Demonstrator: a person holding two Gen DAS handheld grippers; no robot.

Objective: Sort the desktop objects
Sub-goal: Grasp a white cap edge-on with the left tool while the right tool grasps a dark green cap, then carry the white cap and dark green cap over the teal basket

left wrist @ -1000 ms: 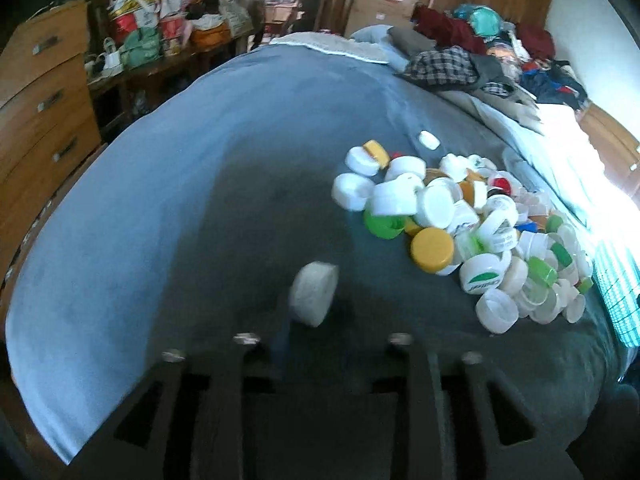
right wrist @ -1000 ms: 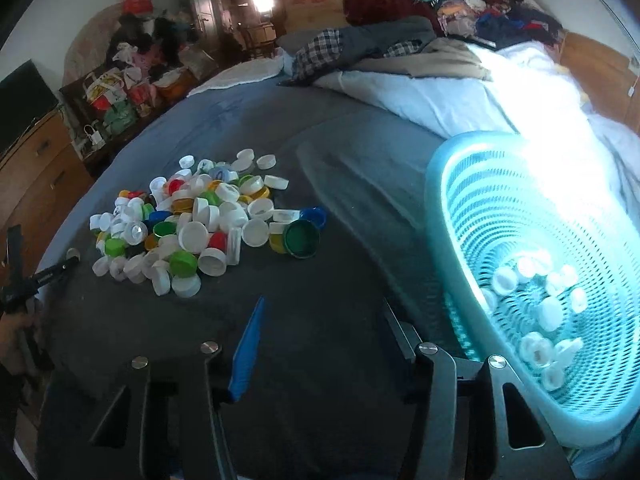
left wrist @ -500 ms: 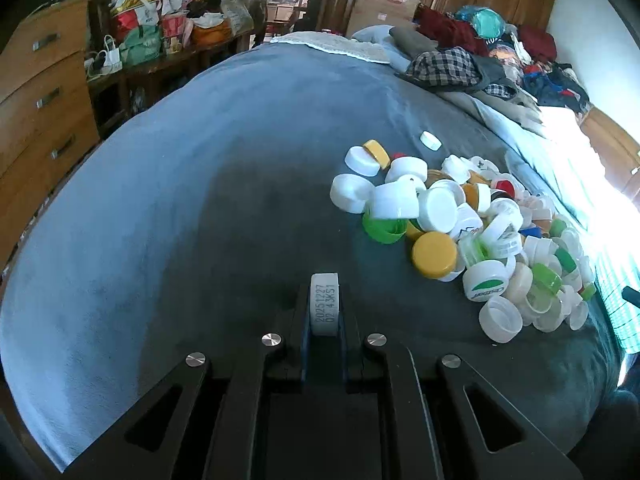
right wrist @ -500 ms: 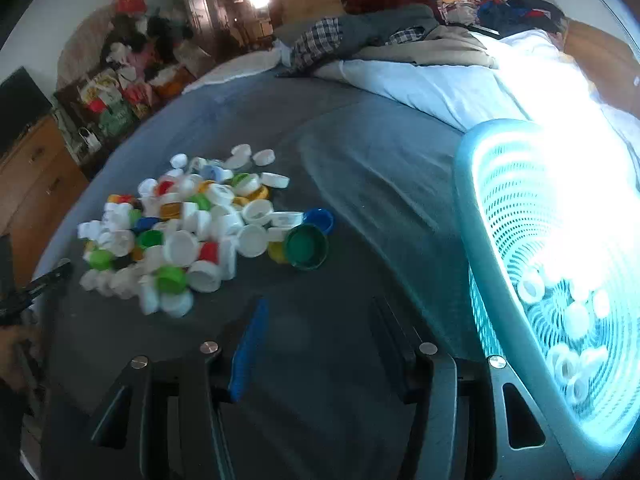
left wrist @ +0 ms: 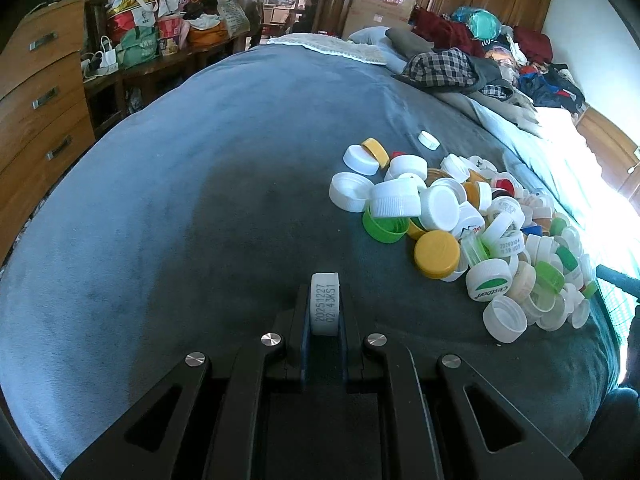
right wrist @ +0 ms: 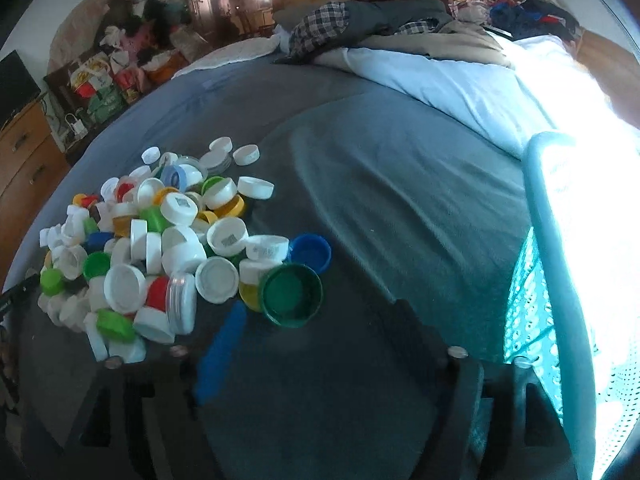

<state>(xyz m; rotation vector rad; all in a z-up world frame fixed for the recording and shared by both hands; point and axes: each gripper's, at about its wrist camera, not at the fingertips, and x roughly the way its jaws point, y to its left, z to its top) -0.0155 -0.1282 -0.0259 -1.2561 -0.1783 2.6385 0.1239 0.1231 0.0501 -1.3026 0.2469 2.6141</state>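
Observation:
A heap of plastic bottle caps [left wrist: 452,216], mostly white with green, yellow and red ones, lies on the grey-blue blanket [left wrist: 200,184]. My left gripper [left wrist: 325,300] is shut on a white cap [left wrist: 325,304], held on edge with a printed date code facing me, left of the heap. In the right wrist view the heap of caps [right wrist: 160,248] is at the left. My right gripper [right wrist: 316,312] is blurred, its jaws opening wide with nothing between them, just behind a dark green cap [right wrist: 291,294] and a blue cap [right wrist: 311,252].
A turquoise perforated basket [right wrist: 552,280] stands at the right, washed out by sunlight. Piled clothes and a white quilt [right wrist: 460,88] cover the far bed. Wooden drawers [left wrist: 36,120] stand beyond the blanket's left edge, with bags on a bench behind.
The left gripper closed on the white cap that stood loose on edge. The right gripper swung left from the basket toward the heap, came lower, and spread its jaws.

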